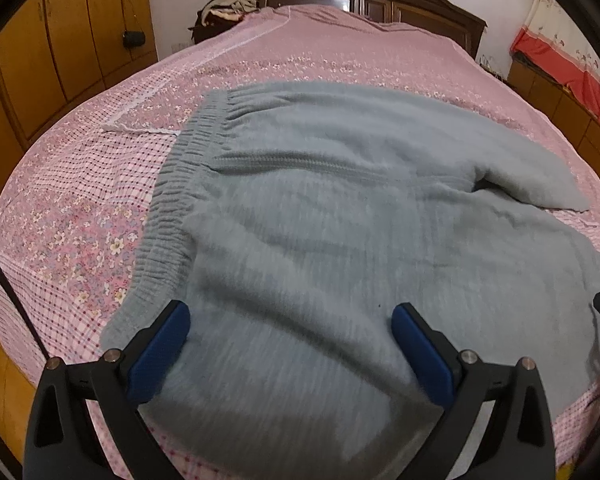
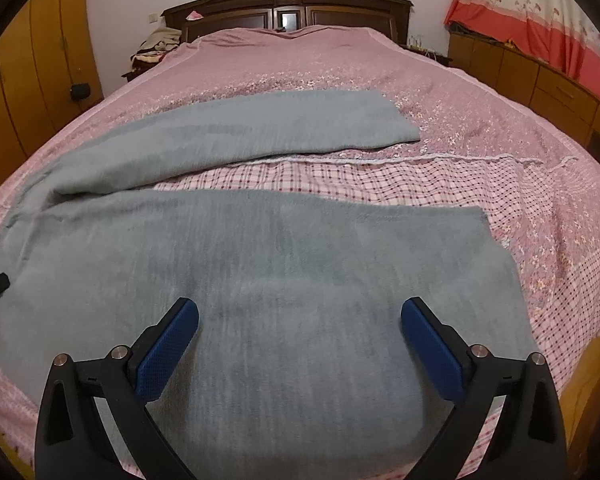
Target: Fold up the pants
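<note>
Bedroom with orange-brown wardrobes at left and a red-and-cream curtain at right. Wide bed under a pink floral-and-check bedspread, dark carved headboard at the far end, heap of clothes beside it. Grey fleece pants spread flat on the near part of the bed, elastic waistband toward the left, both legs running rightward and splayed apart, checked bedspread showing between them in the right wrist view. Left gripper poised over the seat area by the waistband, blue-padded fingers wide apart, gripping nothing. Right gripper above the nearer leg, fingers likewise spread, holding nothing.
</note>
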`<state>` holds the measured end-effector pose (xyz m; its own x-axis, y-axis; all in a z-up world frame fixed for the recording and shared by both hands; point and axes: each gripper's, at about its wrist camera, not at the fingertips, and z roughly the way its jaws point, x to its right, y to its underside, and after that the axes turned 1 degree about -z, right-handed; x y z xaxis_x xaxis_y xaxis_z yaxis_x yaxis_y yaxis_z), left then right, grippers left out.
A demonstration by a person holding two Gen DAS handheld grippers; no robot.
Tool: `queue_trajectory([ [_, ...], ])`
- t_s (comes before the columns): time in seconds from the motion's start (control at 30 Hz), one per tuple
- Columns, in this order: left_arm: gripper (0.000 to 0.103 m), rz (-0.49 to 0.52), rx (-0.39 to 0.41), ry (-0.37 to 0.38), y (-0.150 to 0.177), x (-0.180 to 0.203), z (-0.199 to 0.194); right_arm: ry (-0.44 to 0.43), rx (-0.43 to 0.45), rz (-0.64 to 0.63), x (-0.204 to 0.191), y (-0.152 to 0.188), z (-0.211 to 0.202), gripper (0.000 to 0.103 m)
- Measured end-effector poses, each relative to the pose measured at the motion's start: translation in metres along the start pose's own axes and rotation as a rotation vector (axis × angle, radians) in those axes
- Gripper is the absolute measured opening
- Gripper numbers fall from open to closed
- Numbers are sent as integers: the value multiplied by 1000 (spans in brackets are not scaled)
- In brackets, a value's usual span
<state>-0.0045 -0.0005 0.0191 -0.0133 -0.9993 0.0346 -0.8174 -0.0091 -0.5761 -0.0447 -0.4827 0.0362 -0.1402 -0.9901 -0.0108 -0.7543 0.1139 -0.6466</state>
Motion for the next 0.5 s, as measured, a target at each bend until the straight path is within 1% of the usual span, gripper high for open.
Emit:
queue_trajectory([
  [0.07, 102, -4, -9, 8, -5, -3, -5, -3, -6, 14, 6, -5, -2, 103],
  [0.17, 102, -12, 5, 15, -16, -9, -15, 10, -13, 30, 14, -16, -4, 103],
  [0.27, 102, 13, 25, -22, -30, -15, -23, 40, -12, 31, 20, -27, -3, 103],
  [0.37, 102, 34, 38, -62, -47, -19, -23, 36, -16, 22, 23, -39, 1, 103],
  [0.5, 102, 37, 28, -70, -68, -25, -17, 18, -11, 6, 24, -54, 5, 103],
])
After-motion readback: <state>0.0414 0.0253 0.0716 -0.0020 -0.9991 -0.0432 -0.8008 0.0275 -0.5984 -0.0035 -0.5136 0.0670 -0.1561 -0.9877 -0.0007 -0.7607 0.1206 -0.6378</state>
